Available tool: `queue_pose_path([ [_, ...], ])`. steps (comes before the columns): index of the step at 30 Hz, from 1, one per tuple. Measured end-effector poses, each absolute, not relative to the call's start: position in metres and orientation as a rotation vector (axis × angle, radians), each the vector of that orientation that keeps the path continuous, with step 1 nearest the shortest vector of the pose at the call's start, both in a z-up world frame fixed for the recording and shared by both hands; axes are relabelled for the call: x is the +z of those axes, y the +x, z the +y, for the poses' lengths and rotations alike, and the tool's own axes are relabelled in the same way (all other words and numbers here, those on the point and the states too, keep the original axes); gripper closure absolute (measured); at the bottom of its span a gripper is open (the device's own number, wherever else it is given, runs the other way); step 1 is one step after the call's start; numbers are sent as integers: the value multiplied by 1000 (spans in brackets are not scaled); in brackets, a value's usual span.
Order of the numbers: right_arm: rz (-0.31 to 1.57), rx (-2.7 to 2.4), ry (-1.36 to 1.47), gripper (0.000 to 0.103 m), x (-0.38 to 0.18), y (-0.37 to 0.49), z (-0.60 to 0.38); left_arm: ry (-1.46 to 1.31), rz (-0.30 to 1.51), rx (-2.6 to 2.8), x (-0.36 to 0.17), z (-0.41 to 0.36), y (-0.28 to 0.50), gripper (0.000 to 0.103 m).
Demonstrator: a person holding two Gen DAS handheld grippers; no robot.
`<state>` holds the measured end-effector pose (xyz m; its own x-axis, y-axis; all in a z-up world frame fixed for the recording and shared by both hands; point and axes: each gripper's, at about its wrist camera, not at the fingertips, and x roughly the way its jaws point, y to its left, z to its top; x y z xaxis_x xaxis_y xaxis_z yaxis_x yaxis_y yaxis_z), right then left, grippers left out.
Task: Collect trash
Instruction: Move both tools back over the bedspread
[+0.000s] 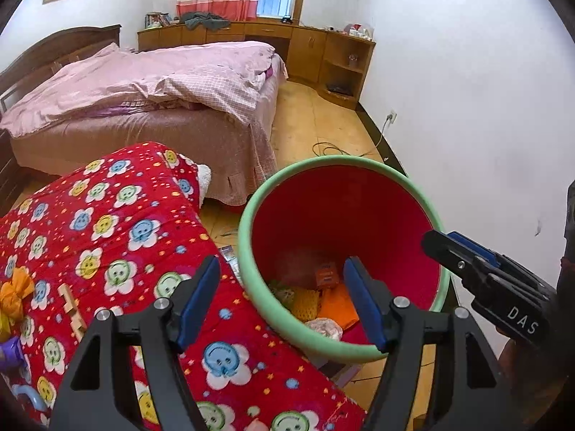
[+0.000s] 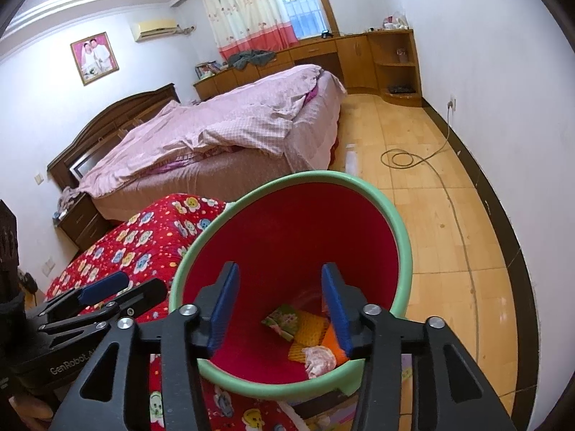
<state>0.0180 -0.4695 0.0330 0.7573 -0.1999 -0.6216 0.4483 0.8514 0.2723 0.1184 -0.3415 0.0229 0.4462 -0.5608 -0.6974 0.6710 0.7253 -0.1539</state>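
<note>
A red bin with a green rim (image 1: pixel 247 222) (image 2: pixel 405 240) stands beside a red flowered blanket (image 1: pixel 118 222). At its bottom lie a crumpled pinkish paper (image 2: pixel 320 357) (image 1: pixel 323 327), a green flowered packet (image 2: pixel 282 321), yellow mesh (image 2: pixel 309 327) and orange pieces (image 1: pixel 336 303). My right gripper (image 2: pixel 280 309) (image 1: pixel 436 242) hangs open over the bin's mouth with nothing between its blue pads. My left gripper (image 1: pixel 282 301) (image 2: pixel 125 285) is open and empty too, one finger over the blanket and the other over the bin. An orange crumpled wrapper (image 1: pixel 14 291), a wooden piece (image 1: pixel 72 309) and a purple item (image 1: pixel 9 353) lie on the blanket.
A bed with pink bedding (image 1: pixel 151 86) (image 2: pixel 222 129) stands behind the blanket. Wooden cabinets (image 1: pixel 316 54) line the far wall. A cable (image 2: pixel 406 158) coils on the tiled floor to the right of the bin, near the white wall.
</note>
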Motion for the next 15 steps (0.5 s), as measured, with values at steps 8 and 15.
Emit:
queue_pose_path([
  [8, 598, -343, 396, 44, 51, 10, -447, 110, 789, -720, 39, -306, 112, 32],
  [15, 575, -295, 363, 43, 69, 4, -415, 81, 758, -658, 56, -269, 102, 32],
])
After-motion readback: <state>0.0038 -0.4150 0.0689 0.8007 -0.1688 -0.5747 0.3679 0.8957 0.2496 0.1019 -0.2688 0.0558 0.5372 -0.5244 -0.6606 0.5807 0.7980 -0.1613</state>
